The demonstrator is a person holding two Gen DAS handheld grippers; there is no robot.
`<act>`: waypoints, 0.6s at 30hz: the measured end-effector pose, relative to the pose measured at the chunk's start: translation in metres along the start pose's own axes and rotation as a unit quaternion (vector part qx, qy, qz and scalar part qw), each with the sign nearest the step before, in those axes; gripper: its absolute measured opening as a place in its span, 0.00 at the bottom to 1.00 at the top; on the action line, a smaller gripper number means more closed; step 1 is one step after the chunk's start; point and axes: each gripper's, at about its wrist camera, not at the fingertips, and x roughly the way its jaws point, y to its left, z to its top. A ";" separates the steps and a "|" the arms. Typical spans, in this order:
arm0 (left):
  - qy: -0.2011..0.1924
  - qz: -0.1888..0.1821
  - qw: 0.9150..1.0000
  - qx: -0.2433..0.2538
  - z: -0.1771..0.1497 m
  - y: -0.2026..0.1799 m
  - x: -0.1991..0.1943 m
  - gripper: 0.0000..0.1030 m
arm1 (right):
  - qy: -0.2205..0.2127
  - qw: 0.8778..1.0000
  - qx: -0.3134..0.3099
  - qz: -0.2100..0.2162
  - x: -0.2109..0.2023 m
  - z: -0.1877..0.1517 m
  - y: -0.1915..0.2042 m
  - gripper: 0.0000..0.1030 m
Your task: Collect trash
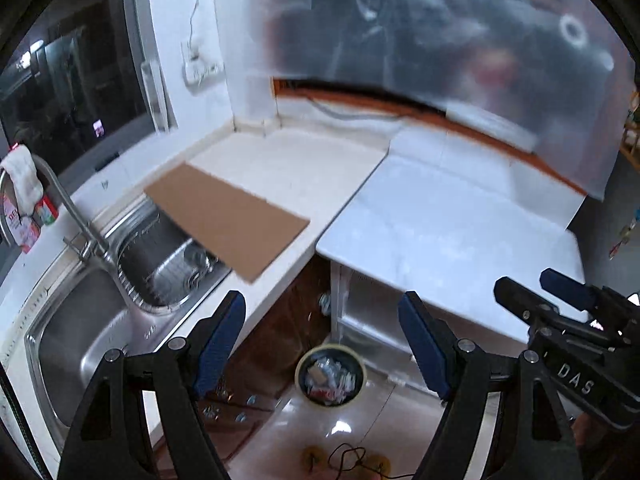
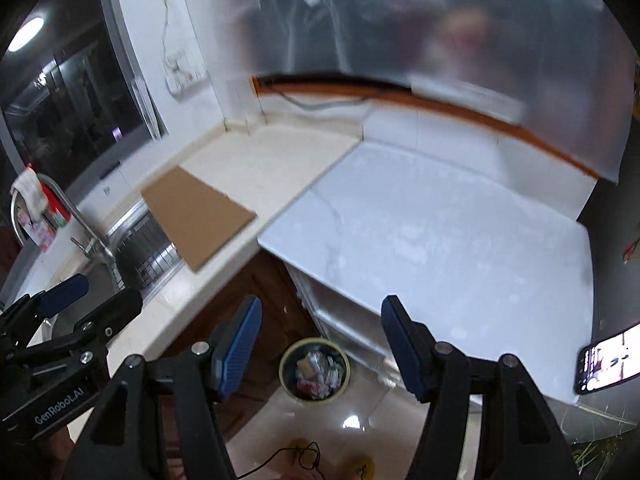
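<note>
Grippers side by side above the kitchen floor, both tilted forward and downward, looking past the counter edge. Left gripper [image 1: 322, 342] held with jaws spread wide, nothing between the blue pads [image 1: 218, 344]; framed in the gap far below, a round trash bin [image 1: 331, 374] on the glossy floor, already filled with crumpled white wrappers and a red scrap. Right gripper [image 2: 318, 346] posed the same way, jaws likewise wide apart and empty, the same trash bin [image 2: 315, 368] seen low between its fingers. Visible at the right edge of the left wrist view, the right gripper's black body, angled up and to the left, just beside its twin; mirrored in the right wrist view, the left gripper at the lower left, level with the counter front. Beyond the fingers, a cream countertop [image 1: 280, 160] with a brown cardboard sheet [image 1: 228, 216] lying flat, one end overhanging the steel sink [image 1: 80, 332]. Next to the counter, a white table [image 2: 440, 240], its near edge above the bin. At the right edge of the right wrist view, a lit phone [image 2: 608, 360] near the table's corner. On the floor in front of the bin, a thin dark cable [image 1: 348, 456]. Bin well apart from both grippers, neither touching anything.
</note>
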 end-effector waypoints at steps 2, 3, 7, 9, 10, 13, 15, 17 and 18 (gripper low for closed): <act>-0.010 0.000 1.000 0.000 0.007 -0.004 -0.007 0.75 | -0.014 1.000 -0.005 0.000 -0.011 0.008 0.004 0.61; -0.015 -0.001 1.000 -0.001 0.009 -0.006 -0.010 0.75 | -0.019 1.000 -0.007 0.001 -0.015 0.011 0.006 0.61; -0.030 -0.002 1.000 -0.004 0.019 -0.010 -0.019 0.75 | -0.041 0.999 -0.011 0.001 -0.029 0.022 0.009 0.61; -0.036 -0.004 0.999 -0.007 0.024 -0.010 -0.021 0.75 | -0.049 0.999 -0.012 0.002 -0.033 0.026 0.009 0.62; -0.037 -0.004 0.999 -0.009 0.024 -0.011 -0.020 0.75 | -0.053 0.998 -0.013 -0.001 -0.034 0.028 0.009 0.62; -0.042 -0.005 0.999 -0.009 0.028 -0.012 -0.019 0.75 | -0.061 0.998 -0.014 -0.004 -0.037 0.032 0.009 0.62; -0.045 -0.005 0.999 -0.007 0.031 -0.013 -0.018 0.75 | -0.065 0.998 -0.014 -0.006 -0.037 0.033 0.009 0.62; -0.048 -0.003 0.999 -0.008 0.033 -0.013 -0.017 0.75 | -0.067 0.998 -0.014 -0.008 -0.038 0.034 0.010 0.62; -0.049 -0.003 0.999 -0.007 0.033 -0.013 -0.016 0.75 | -0.069 0.998 -0.014 -0.008 -0.038 0.035 0.011 0.62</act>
